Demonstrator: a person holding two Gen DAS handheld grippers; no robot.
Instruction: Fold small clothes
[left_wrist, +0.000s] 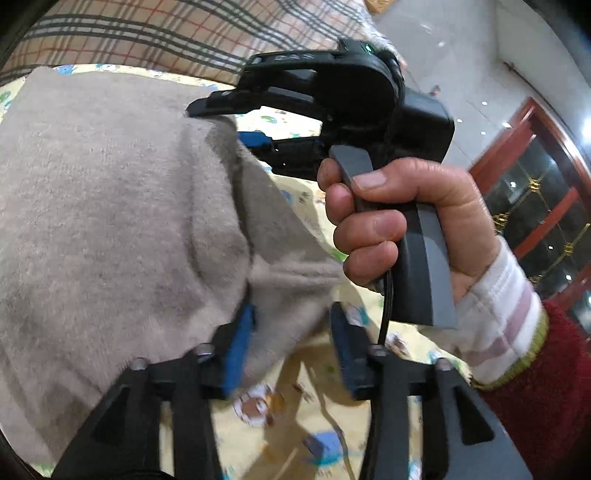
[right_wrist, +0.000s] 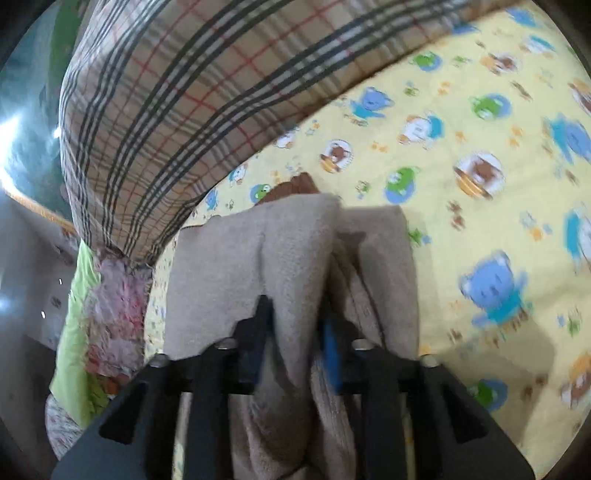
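- Garment (left_wrist: 110, 206): small beige fleece piece, lying on a bed sheet (right_wrist: 480, 155) with a yellow cartoon-animal print. No bed edge or corner shows in either view, so its place relative to them can't be given.
- Left tool (left_wrist: 291, 343): blue-padded fingers (left_wrist: 240, 343) spread. A corner of the fleece sits between them, against the left pad; the right pad stands clear of the cloth with sheet visible in the gap. Not pinching.
- Right tool (right_wrist: 295, 332): jaws partly apart with a thick fold of the garment standing up between them. Cloth fills the gap and touches both inner faces; can't tell whether the pads actually press on it.
- Right hand (left_wrist: 388, 221): seen from the left wrist view, wrapped round the grey grip of the right tool's handle, white striped cuff under a dark red sleeve (left_wrist: 546, 387). That tool's black fingers reach to the far side of the same garment.
- Fleece in the right wrist view: bunched in two humps ahead of the fingers, a bit of brown showing at its far end.
- Plaid bedding (right_wrist: 166, 110): beige with dark and red check, heaped on the sheet beyond the garment, not touching it as far as visible.
- Background: tiled floor and a red-framed glass cabinet (left_wrist: 535, 206) off to the right in the left wrist view.
- Both views motion-blurred, fine detail soft.
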